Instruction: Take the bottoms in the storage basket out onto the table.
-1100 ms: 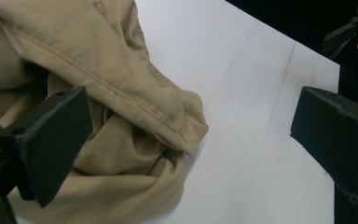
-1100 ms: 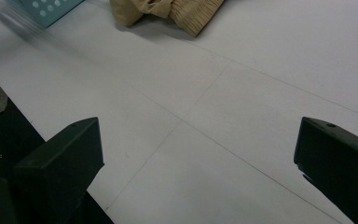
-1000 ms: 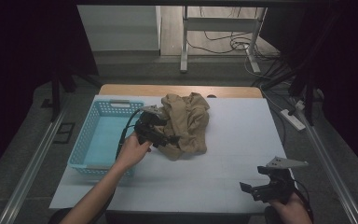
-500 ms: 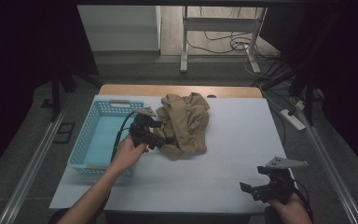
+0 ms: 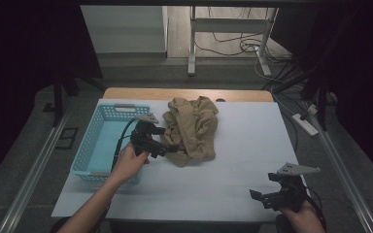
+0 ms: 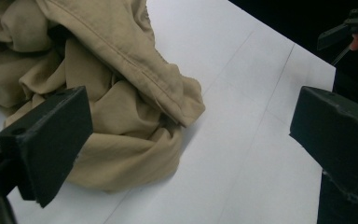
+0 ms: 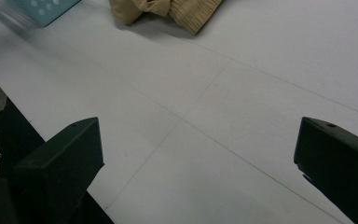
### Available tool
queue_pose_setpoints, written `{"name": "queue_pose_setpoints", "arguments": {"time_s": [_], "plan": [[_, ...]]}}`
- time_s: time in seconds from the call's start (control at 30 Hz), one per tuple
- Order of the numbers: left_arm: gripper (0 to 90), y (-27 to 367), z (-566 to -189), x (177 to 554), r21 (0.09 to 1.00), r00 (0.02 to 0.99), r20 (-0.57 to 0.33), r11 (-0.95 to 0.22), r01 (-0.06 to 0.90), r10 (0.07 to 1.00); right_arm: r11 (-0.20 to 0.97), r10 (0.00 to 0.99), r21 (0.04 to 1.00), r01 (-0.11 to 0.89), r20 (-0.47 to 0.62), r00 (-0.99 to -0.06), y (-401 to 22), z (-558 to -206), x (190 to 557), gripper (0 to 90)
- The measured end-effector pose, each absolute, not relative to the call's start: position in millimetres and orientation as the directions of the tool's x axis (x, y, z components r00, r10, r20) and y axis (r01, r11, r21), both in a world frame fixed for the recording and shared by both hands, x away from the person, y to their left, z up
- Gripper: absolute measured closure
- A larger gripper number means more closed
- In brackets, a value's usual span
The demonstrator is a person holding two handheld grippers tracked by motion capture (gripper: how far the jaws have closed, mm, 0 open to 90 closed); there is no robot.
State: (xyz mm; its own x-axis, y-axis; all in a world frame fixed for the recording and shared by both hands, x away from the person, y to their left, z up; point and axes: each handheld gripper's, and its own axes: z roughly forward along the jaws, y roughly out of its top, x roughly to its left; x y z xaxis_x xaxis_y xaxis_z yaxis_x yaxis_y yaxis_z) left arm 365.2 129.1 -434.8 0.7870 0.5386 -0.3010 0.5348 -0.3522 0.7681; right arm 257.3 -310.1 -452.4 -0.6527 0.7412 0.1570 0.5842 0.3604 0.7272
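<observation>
A crumpled tan garment [image 5: 194,128] lies on the white table [image 5: 245,145], just right of a light blue basket [image 5: 99,145]. My left gripper [image 5: 167,146] is at the garment's left edge, low over the table. In the left gripper view its jaws stand wide open, with a fold of the garment [image 6: 116,93] between them and nothing held. My right gripper [image 5: 261,198] rests near the front right edge of the table, open, with bare table between its jaws in the right gripper view [image 7: 200,158].
The basket's corner [image 7: 46,7] and the garment's hem [image 7: 186,11] show at the top of the right gripper view. The other gripper [image 6: 354,32] shows far off in the left gripper view. A wooden strip [image 5: 184,93] edges the table's far side.
My left gripper has shifted a little to the left and toward the person beside the garment. The garment and the right gripper have not moved.
</observation>
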Motion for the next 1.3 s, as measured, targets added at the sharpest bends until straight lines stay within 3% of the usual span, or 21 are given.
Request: {"name": "queue_pose_setpoints", "arguments": {"time_s": [0.73, 1.3], "plan": [[0.0, 138, -430, 345, 0.767, 0.794, -0.25, -0.388, 0.511, 0.553, 0.362, 0.741, 0.726, 0.585, 0.157, -0.653, -310, -452, 257, 1.3], [0.1, 158, -431, 330, 0.754, 0.786, -0.297, -0.372, 0.542, 0.543, 0.359, 0.743, 0.726, 0.586, 0.159, -0.651, -310, -452, 257, 1.2]]}}
